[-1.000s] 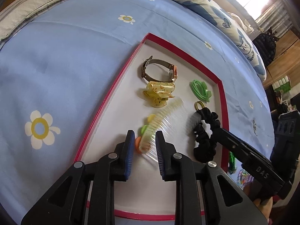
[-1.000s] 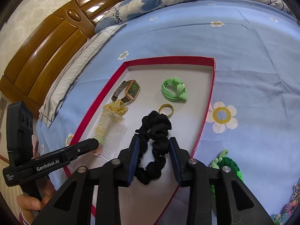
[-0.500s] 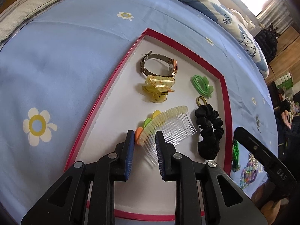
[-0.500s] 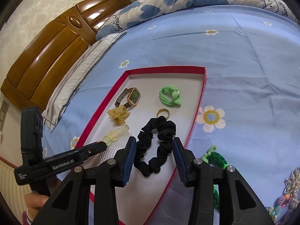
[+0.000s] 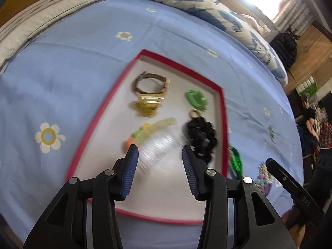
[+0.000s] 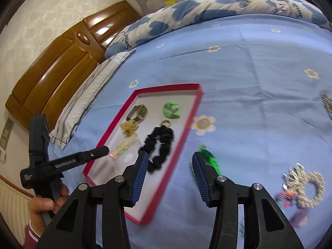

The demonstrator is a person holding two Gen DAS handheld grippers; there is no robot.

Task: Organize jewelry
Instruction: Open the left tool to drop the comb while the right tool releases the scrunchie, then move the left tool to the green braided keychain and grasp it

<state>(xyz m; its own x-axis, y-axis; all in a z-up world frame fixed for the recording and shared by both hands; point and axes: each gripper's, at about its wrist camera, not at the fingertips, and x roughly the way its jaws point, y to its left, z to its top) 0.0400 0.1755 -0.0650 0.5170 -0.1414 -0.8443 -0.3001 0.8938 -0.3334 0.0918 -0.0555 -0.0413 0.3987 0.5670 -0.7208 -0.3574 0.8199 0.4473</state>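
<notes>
A red-rimmed white tray lies on the blue bedsheet. It holds a watch, a yellow claw clip, a clear comb with coloured tips, a light green hair tie, a small gold ring and a black scrunchie. My left gripper is open and empty above the comb. My right gripper is open and empty, over the tray's right edge. A dark green braided band lies on the sheet outside the tray.
A beaded bracelet and colourful trinkets lie on the sheet right of the tray. A pillow and wooden headboard are at the far left. A patterned duvet lies across the back.
Both grippers have opened and pulled back and up. The left let go of the comb, the right let go of the black scrunchie; both lie in the tray.
</notes>
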